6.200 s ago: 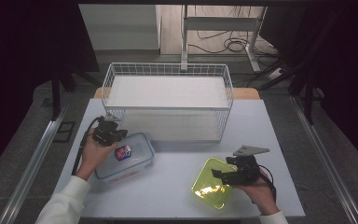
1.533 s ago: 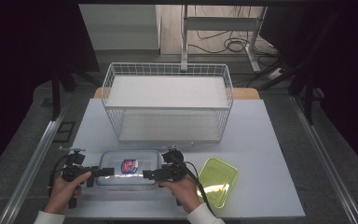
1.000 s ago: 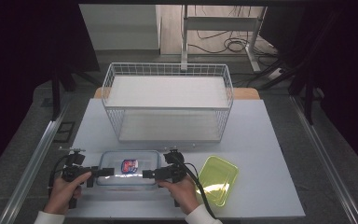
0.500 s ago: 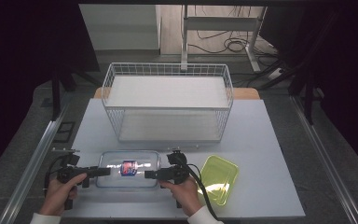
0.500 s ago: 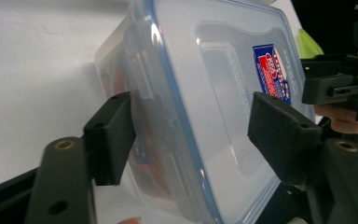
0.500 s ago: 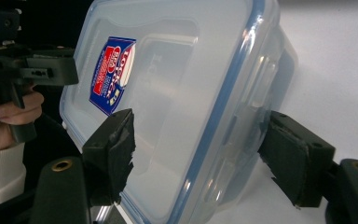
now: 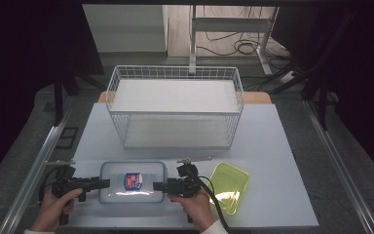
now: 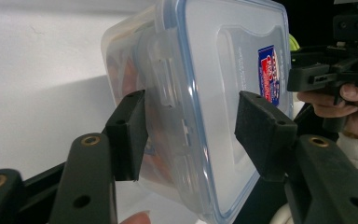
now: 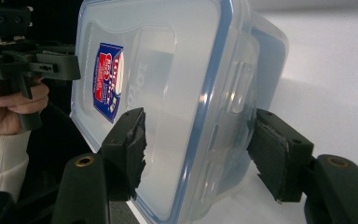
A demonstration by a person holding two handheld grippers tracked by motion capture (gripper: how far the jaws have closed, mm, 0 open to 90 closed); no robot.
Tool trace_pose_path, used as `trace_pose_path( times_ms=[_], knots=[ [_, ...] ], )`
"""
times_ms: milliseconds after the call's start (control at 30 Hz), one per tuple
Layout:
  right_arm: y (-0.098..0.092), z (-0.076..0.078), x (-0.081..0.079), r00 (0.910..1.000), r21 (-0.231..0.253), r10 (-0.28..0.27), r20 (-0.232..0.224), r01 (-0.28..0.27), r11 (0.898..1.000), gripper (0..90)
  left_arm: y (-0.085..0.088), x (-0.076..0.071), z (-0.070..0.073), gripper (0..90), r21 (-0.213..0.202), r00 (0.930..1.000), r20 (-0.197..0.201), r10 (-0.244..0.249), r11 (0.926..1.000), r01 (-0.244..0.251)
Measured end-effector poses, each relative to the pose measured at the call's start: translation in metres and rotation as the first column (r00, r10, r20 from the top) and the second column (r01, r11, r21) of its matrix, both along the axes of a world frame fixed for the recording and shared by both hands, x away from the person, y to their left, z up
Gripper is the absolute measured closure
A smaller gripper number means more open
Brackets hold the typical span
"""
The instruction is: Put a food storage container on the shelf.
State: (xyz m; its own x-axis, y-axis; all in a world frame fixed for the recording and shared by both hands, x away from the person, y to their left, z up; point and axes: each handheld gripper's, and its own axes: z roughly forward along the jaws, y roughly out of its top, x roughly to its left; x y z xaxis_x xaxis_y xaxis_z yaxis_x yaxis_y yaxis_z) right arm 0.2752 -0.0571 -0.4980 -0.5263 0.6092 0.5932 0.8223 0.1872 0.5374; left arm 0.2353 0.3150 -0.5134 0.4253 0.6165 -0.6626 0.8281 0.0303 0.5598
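Note:
A clear plastic container [image 7: 133, 181] with a blue-rimmed lid and a red-and-blue sticker sits at the table's front, between both grippers. My left gripper [image 7: 104, 184] is at its left end. In the left gripper view the container [image 8: 214, 93] sits between the jaws of that gripper [image 8: 193, 130], one pad on the lid and one on the underside by a latch. My right gripper [image 7: 157, 186] holds the right end. The right gripper view shows its jaws [image 9: 198, 144] clamped across the container [image 9: 168, 93] the same way. The container seems raised slightly off the table.
A yellow-green translucent tray [image 7: 230, 187] lies just right of my right hand. A white wire basket [image 7: 175, 129] stands at the middle back of the white table [image 7: 272, 146]. The table's front edge is close under both hands.
Six seconds ago the left gripper was over the container and the right at the green tray. Now each holds one end, and over the last second the container has come toward the front edge.

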Motion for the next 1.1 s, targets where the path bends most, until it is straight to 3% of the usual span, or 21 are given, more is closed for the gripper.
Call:
trace_pose_path(
  times_ms=[600,1100],
  knots=[
    [-0.006,0.002,-0.006,0.9984,0.006,0.042,0.039,-0.042,0.999,44.1,0.007,-0.005,-0.001,50.1,-0.028,0.9988,0.024,-0.042,0.9987,0.043],
    [-0.010,0.001,-0.007,0.9985,0.033,0.046,0.031,-0.047,0.998,48.2,0.008,-0.005,-0.001,51.7,-0.034,0.9984,0.033,-0.045,0.9983,0.046]
  ],
)
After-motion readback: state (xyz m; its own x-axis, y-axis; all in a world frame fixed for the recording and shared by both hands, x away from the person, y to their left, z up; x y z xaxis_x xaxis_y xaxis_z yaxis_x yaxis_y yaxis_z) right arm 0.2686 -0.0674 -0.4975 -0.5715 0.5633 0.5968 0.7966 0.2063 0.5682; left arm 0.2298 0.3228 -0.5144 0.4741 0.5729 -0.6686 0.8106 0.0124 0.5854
